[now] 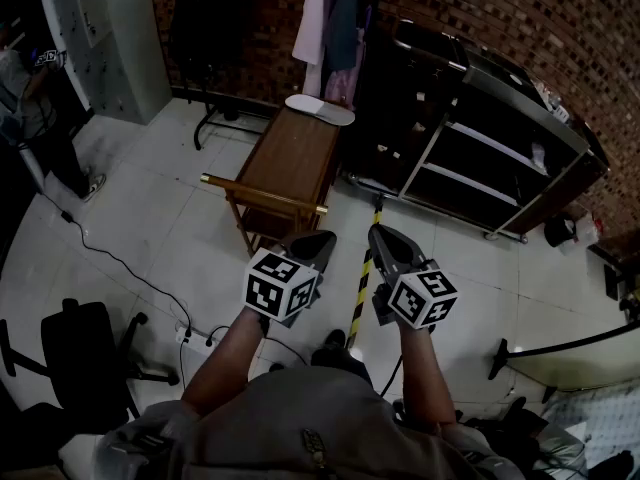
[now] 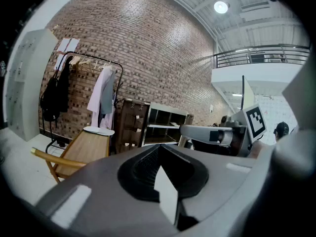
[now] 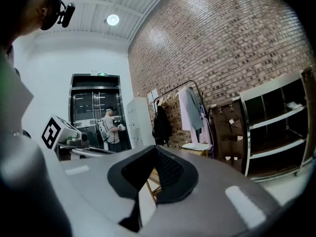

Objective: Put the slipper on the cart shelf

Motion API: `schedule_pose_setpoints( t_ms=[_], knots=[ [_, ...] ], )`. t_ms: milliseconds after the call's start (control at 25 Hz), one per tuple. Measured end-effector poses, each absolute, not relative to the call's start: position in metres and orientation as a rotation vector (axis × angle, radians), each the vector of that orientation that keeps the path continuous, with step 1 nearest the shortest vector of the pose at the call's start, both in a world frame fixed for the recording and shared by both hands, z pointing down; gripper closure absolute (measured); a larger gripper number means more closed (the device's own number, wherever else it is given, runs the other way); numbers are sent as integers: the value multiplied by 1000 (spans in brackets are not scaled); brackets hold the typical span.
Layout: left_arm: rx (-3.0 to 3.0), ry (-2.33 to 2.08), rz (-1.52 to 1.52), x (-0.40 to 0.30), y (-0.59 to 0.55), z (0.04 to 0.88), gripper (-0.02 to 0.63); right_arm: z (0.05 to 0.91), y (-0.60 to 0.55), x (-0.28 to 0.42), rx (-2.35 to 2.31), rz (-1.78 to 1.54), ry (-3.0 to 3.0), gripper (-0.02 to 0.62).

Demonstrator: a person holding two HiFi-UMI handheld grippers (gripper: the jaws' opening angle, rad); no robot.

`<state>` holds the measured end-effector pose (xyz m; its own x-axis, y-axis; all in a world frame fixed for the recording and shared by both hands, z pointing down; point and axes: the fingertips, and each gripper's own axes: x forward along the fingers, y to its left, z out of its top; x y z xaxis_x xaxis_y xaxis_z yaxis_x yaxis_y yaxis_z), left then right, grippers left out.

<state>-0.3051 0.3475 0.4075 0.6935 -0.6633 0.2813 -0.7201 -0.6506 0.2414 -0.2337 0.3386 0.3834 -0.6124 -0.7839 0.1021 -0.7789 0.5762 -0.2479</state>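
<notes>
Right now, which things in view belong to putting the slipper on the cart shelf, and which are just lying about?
For the job:
- white slipper, lying on the cart's top
- wooden cart
- left gripper and right gripper, both shut, holding nothing

Just lying about:
- hanging clothes
- black shelving unit
- office chair

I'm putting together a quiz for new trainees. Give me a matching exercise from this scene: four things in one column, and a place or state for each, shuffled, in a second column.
Things
1. slipper
2. cart
3. left tool
4. office chair

Places or states
A. on the floor at the lower left of the head view
B. lying at the far end of the cart's top
C. shut, with nothing between its jaws
D. standing on the floor just in front of the hanging clothes

Pairs: 1-B, 2-D, 3-C, 4-A
</notes>
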Motion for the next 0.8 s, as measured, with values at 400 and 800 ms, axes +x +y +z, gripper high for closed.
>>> schedule_pose_setpoints(
  t_ms=[400,800],
  knots=[
    [2579,-1061,272,-226,274,413,598,391,271,-157,-1398,-423,2770,595],
    [2579,-1108,290,-164,212,398,598,393,226,-100,-1350,-439,2814,595]
  ],
)
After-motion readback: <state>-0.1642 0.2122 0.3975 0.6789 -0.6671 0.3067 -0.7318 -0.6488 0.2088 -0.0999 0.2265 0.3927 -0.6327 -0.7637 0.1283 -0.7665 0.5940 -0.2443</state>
